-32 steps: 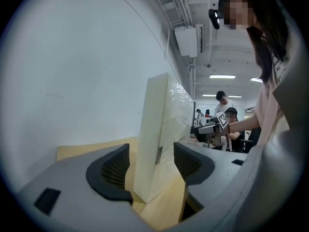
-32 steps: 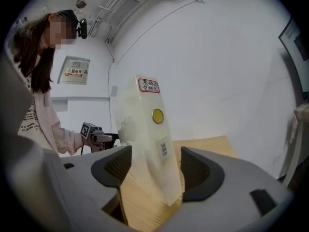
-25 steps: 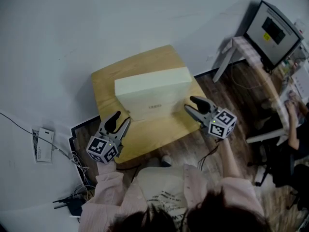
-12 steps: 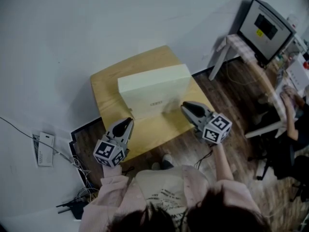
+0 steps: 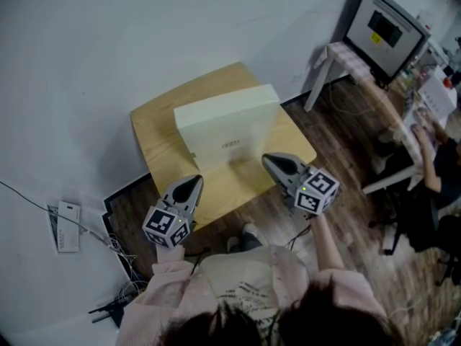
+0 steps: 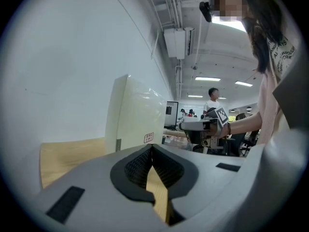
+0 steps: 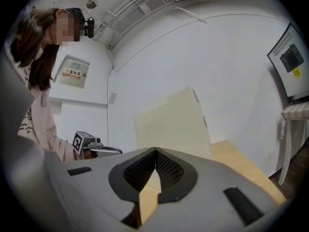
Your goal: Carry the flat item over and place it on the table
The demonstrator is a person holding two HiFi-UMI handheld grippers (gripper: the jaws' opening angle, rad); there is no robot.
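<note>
A flat pale cream box (image 5: 225,125) lies on the small wooden table (image 5: 162,153) by the white wall. My left gripper (image 5: 193,185) hovers over the table's near left edge, shut with nothing in it, a little short of the box. My right gripper (image 5: 270,163) is just off the box's near right corner, also shut and empty. In the left gripper view the box (image 6: 135,115) stands ahead of the closed jaws, and the right gripper (image 6: 205,127) shows beyond it. The right gripper view shows the box (image 7: 171,122) above the closed jaws, with the left gripper (image 7: 89,144) at the left.
A white wall runs behind the table. A white desk (image 5: 346,63) with a monitor (image 5: 382,31) stands at the right, and a seated person (image 5: 432,157) is beside it. Cables and a white device (image 5: 65,225) lie on the floor at the left.
Both grippers' jaws have closed from open to shut. The left gripper has edged forward toward the table; the right one has drifted slightly left, nearer the box.
</note>
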